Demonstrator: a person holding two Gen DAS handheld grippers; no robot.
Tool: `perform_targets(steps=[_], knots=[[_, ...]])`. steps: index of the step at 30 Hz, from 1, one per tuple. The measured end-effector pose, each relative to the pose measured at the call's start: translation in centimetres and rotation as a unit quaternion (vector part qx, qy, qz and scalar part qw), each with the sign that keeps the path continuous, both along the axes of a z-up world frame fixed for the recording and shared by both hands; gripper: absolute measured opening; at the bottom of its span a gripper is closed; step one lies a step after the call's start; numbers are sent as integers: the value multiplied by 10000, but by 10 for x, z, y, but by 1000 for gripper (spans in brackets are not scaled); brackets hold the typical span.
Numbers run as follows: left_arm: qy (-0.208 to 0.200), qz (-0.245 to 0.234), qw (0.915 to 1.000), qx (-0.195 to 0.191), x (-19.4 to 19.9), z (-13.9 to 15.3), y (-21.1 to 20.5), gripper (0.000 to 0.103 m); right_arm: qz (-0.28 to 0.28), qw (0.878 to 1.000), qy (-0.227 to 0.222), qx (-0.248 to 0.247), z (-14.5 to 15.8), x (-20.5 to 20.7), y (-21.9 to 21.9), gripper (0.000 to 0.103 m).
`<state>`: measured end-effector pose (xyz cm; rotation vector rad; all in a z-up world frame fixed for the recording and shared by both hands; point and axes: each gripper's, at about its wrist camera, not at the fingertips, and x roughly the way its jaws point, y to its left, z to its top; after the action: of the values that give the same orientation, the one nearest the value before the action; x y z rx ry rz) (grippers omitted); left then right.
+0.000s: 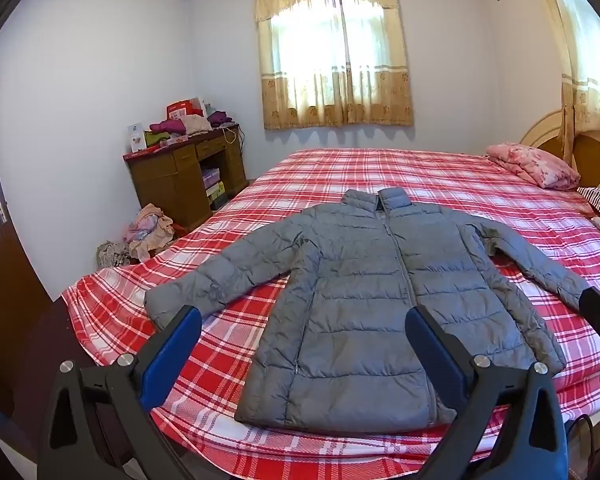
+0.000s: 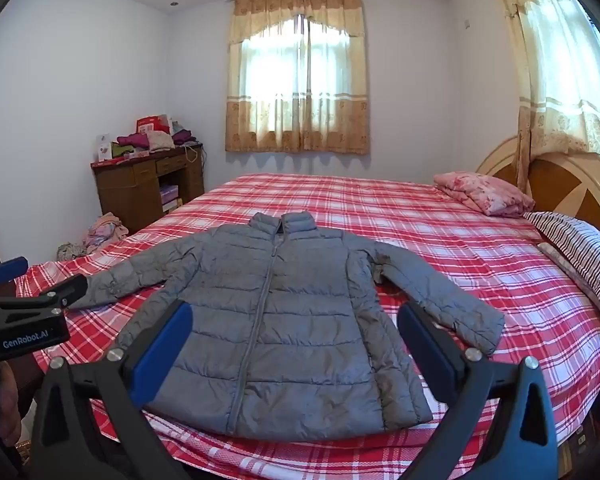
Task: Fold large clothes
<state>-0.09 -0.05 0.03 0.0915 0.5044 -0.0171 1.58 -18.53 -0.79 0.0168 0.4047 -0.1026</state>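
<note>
A big gray puffy jacket is lying flat on the bed, which is wearing a red and white checked sheet. The jacket is zipped up, with its collar pointing to the window and both sleeves sticking out to the sides. The left gripper is hanging over the near edge of the bed with its blue fingers spread wide, holding nothing. The right gripper is doing the same beside it, fingers wide apart and touching nothing. A pink folded blanket is sitting near the headboard.
</note>
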Motion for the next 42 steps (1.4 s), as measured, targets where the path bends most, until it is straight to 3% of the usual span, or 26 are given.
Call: perform_targets(steps=[42], knots=[[106,13,9999,-42,6,-6,4,102,-5,9998,188,92,-9,4,-5,103]])
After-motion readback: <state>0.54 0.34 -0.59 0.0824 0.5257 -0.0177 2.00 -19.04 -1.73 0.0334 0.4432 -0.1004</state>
